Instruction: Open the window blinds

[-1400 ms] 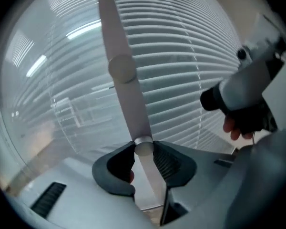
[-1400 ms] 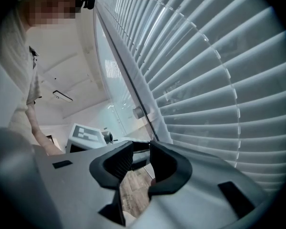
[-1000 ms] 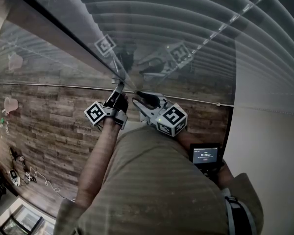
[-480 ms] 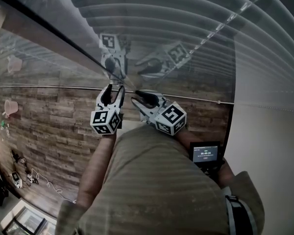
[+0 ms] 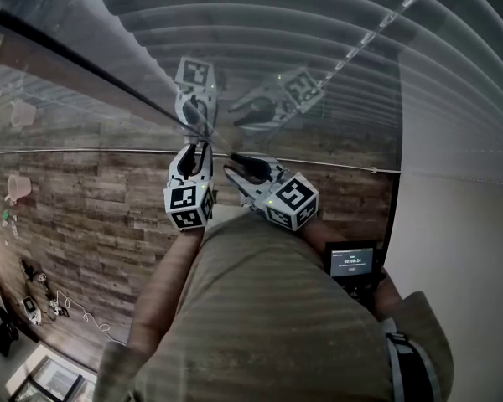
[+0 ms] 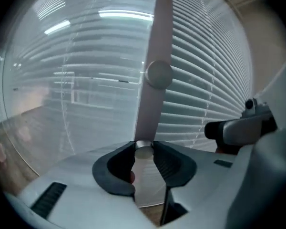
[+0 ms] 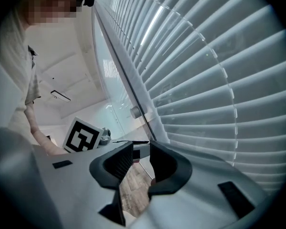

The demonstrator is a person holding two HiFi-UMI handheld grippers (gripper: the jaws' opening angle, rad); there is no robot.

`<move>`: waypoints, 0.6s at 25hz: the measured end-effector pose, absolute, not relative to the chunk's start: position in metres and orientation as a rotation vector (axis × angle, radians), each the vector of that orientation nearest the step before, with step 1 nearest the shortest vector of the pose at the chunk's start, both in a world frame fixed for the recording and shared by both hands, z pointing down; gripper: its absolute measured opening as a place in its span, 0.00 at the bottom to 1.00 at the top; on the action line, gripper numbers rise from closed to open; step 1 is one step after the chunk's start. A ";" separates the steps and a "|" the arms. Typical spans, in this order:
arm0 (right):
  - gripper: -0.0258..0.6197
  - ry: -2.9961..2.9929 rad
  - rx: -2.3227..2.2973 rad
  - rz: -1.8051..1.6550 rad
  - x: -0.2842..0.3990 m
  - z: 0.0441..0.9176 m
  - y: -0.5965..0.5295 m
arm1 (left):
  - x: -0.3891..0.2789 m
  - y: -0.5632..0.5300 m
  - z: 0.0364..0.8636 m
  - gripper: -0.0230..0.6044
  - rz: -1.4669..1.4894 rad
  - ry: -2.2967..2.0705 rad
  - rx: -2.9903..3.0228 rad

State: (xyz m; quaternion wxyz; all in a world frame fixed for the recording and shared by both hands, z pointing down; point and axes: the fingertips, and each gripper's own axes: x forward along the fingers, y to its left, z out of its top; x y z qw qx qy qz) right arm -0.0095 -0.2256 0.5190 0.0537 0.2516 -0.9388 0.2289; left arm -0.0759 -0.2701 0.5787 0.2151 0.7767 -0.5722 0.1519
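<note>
Far left there's wood floor (image 5: 84, 208) with some cords and small clutter (image 5: 33, 296) at the edge, so that side has plenty of open room. The blinds (image 5: 318, 23) fill the whole far side, slats lapped over each other. A plain wall (image 5: 461, 266) closes off the right.

The left claw (image 5: 195, 151) is clenched on the bottom tip of the wand (image 6: 155, 42). The end cap sits right between the two pads, and the rod runs up and away from it along the slats. A second ago this claw had the wand with its marker cube kicked out to the left. Half a second ago it was spread wide around the rod. Its jaws have just been closing and they're back on the wand, with the cube now more squarely under the jaws.

Just right of it, the right claw (image 7: 142, 151) is released, jaws apart, with only floor showing through the gap. The wand passes close by on its far side and isn't between the pads. It hasn't budged across the three frames. The two claws are nearly touching at the tips, so it's tight right there. A small lit screen (image 5: 352, 262) sits near the person's right arm.
</note>
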 end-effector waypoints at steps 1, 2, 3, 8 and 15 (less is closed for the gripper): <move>0.22 -2.851 0.769 0.699 -0.008 0.520 -0.226 | -0.077 -0.271 0.579 0.25 0.364 -1.561 2.127; 0.22 -2.850 0.771 0.700 -0.008 0.521 -0.225 | -0.077 -0.271 0.579 0.25 0.311 -1.537 2.104; 0.22 -2.849 0.773 0.700 -0.009 0.520 -0.225 | -0.079 -0.271 0.579 0.25 0.266 -1.515 2.084; 0.22 -2.850 0.764 0.697 -0.011 0.519 -0.222 | -0.083 -0.271 0.579 0.25 0.059 -1.394 1.984; 0.22 -2.848 0.744 0.683 -0.015 0.519 -0.220 | -0.085 -0.273 0.580 0.25 -0.306 -1.141 1.780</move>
